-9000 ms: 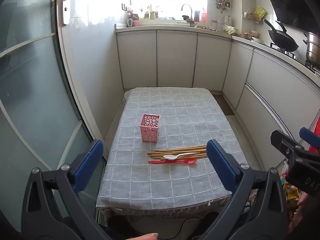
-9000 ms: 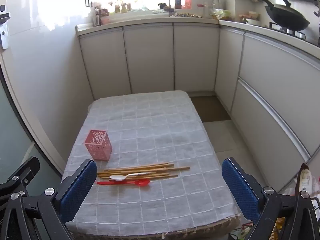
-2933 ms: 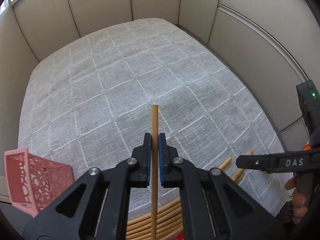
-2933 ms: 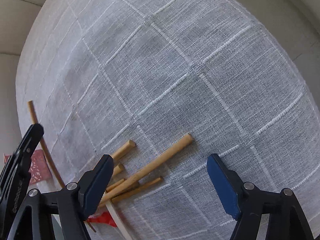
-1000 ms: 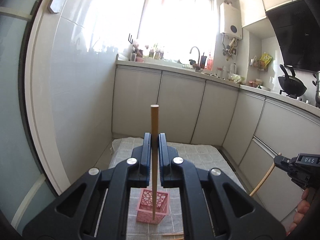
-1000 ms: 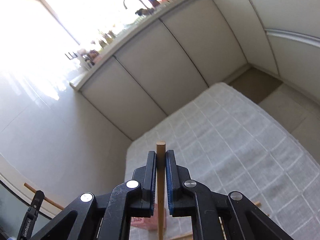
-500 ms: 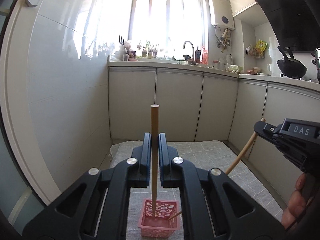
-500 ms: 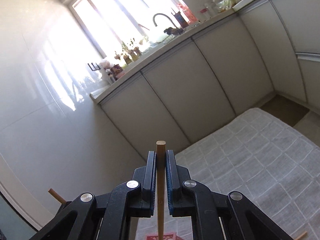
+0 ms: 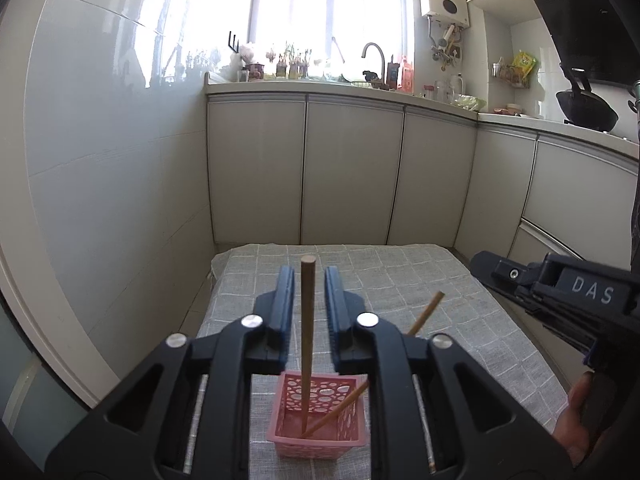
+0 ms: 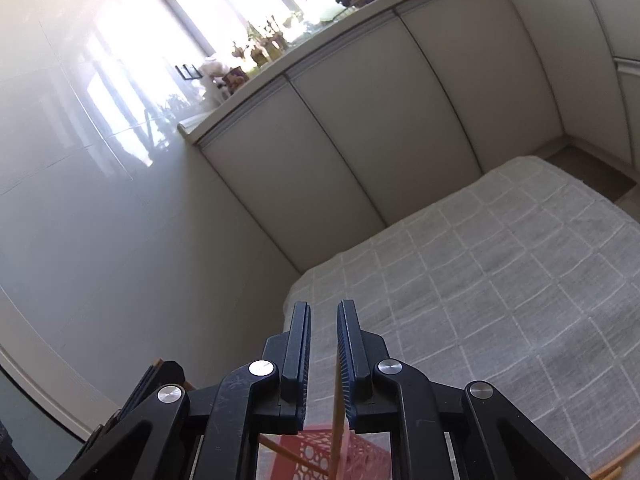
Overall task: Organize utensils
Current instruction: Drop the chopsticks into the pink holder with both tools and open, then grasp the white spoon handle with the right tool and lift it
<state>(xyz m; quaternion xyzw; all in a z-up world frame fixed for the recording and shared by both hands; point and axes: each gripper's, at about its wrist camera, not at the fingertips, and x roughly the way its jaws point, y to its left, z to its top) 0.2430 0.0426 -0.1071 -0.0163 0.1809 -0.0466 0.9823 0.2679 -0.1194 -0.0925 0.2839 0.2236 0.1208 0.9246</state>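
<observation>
A pink perforated basket (image 9: 320, 428) stands on the grey checked tablecloth (image 9: 420, 280), just below my left gripper (image 9: 308, 280). That gripper's jaws are opening. A wooden chopstick (image 9: 307, 328) stands loose and upright between them, its lower end in the basket. A second chopstick (image 9: 424, 312) leans in the basket toward the right. My right gripper (image 10: 323, 312) hangs over the same basket (image 10: 320, 456), its jaws opening too. A thin chopstick (image 10: 336, 420) drops between them, close to the right pad and not pinched. From the left wrist view the right gripper (image 9: 492, 272) reaches in from the right.
White cabinets (image 9: 352, 172) and a glossy wall (image 9: 112, 180) close in the table at the back and left. More chopsticks (image 10: 608, 468) lie on the cloth at the near right. A hand (image 9: 576, 412) holds the right gripper's grip. The left gripper (image 10: 160, 376) shows at lower left.
Both pairs of jaws have parted from shut and let go of their chopsticks. The sticks have slid down into the basket. Both grippers have sunk closer to the basket.
</observation>
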